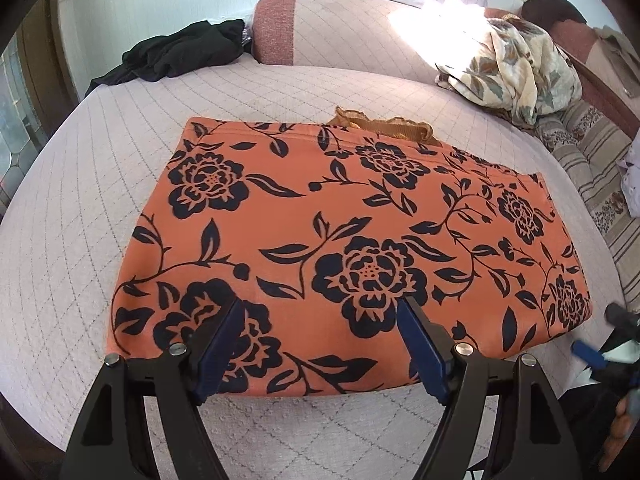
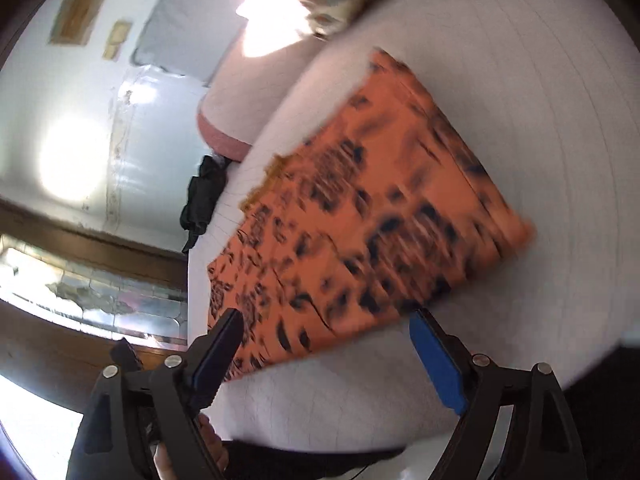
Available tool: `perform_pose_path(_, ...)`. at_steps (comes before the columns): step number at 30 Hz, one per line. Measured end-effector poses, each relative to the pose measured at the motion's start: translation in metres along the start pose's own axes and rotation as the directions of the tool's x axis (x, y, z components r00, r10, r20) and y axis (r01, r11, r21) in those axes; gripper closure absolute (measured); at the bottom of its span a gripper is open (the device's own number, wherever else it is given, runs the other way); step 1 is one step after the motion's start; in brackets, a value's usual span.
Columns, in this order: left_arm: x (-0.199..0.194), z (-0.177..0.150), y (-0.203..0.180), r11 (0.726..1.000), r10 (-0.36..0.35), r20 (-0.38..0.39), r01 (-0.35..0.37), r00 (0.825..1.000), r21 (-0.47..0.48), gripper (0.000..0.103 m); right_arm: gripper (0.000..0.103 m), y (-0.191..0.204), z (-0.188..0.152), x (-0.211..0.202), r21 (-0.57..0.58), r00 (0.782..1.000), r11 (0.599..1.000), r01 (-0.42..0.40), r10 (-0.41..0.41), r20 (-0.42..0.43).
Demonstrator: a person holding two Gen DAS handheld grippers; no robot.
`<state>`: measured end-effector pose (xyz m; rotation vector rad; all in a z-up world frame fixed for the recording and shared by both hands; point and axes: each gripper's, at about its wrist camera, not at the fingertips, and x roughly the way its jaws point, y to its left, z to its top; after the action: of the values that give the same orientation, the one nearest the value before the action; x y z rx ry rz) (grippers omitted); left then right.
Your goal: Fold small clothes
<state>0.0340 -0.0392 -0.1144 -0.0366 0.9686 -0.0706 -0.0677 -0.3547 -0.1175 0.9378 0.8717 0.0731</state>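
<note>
An orange garment with a dark floral print (image 1: 340, 240) lies folded flat on the quilted pale bed cover (image 1: 100, 200). A frilly orange trim (image 1: 384, 124) sticks out at its far edge. My left gripper (image 1: 320, 312) is open and empty, just above the garment's near edge. My right gripper (image 2: 324, 320) is open and empty, tilted, above the garment's near end; the garment (image 2: 360, 216) is motion-blurred in the right wrist view. The right gripper also shows at the right edge of the left wrist view (image 1: 600, 344).
A black garment (image 1: 180, 52) lies at the bed's far left. A pink bolster (image 1: 320, 28) lies along the far side. A leaf-print cloth pile (image 1: 512, 68) sits at far right, next to a striped floral cover (image 1: 600, 168).
</note>
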Motion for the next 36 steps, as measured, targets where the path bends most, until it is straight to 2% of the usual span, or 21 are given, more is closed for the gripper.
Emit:
perform_pose_path(3, 0.004, 0.0, -0.011, 0.999, 0.009, -0.003, -0.008, 1.0, 0.032, 0.024, 0.015, -0.031, -0.001, -0.001, 0.144, 0.999, 0.99, 0.004, -0.008, 0.032)
perform_pose_path(4, 0.005, 0.0, -0.014, 0.999, 0.014, 0.002, -0.014, 1.0, 0.04, 0.024, 0.015, -0.036, 0.003, -0.003, 0.174, 0.998, 0.984, -0.021, 0.011, 0.054)
perform_pose_path(8, 0.01, 0.002, -0.023, 0.999, 0.026, 0.0, -0.025, 1.0, 0.046, 0.024, 0.015, -0.043, 0.025, -0.002, 0.248, 0.993, 0.967, -0.058, 0.03, 0.116)
perform_pose_path(12, 0.011, 0.007, -0.029, 0.997, 0.042, 0.012, -0.043, 0.999, 0.059, 0.024, 0.015, -0.047, 0.038, -0.001, 0.275, 0.988, 0.959, -0.066, 0.023, 0.155)
perform_pose_path(16, 0.014, 0.01, -0.032, 0.997, 0.045, 0.009, -0.046, 0.999, 0.06, 0.024, 0.016, -0.048, 0.041, -0.004, 0.266, 0.986, 0.962, -0.06, 0.015, 0.168)
perform_pose_path(22, 0.014, 0.012, -0.032, 0.997, 0.051, 0.018, -0.052, 0.999, 0.059, 0.024, 0.017, -0.032, 0.046, -0.004, 0.209, 0.981, 0.978, -0.012, -0.029, 0.192)
perform_pose_path(24, 0.016, 0.012, -0.032, 0.997, 0.047, 0.012, -0.048, 0.999, 0.056, 0.024, 0.017, -0.035, 0.046, 0.0, 0.213, 0.983, 0.977, 0.016, -0.054, 0.176)
perform_pose_path(29, 0.018, 0.013, -0.035, 0.997, 0.048, 0.012, -0.049, 0.999, 0.064, 0.024, 0.018, -0.036, 0.047, 0.002, 0.209, 0.982, 0.978, 0.005, -0.044, 0.183)
perform_pose_path(30, 0.017, 0.013, -0.035, 0.997, 0.047, 0.02, -0.048, 0.999, 0.066, 0.024, 0.02, -0.035, 0.047, 0.001, 0.196, 0.982, 0.981, 0.011, -0.047, 0.182)
perform_pose_path(32, 0.017, 0.014, -0.035, 0.996, 0.053, 0.033, -0.055, 0.998, 0.07, 0.024, 0.037, -0.032, 0.048, 0.003, 0.178, 0.983, 0.983, 0.038, -0.069, 0.169)
perform_pose_path(34, 0.021, 0.014, -0.036, 0.996, 0.054, 0.033, -0.056, 0.998, 0.071, 0.024, 0.037, -0.035, 0.047, 0.005, 0.187, 0.984, 0.981, 0.052, -0.083, 0.159)
perform_pose_path(36, 0.035, 0.01, -0.036, 0.996, 0.046, -0.004, -0.045, 0.999, 0.073, 0.024, 0.037, -0.037, 0.046, 0.006, 0.195, 0.983, 0.979, 0.054, -0.087, 0.163)
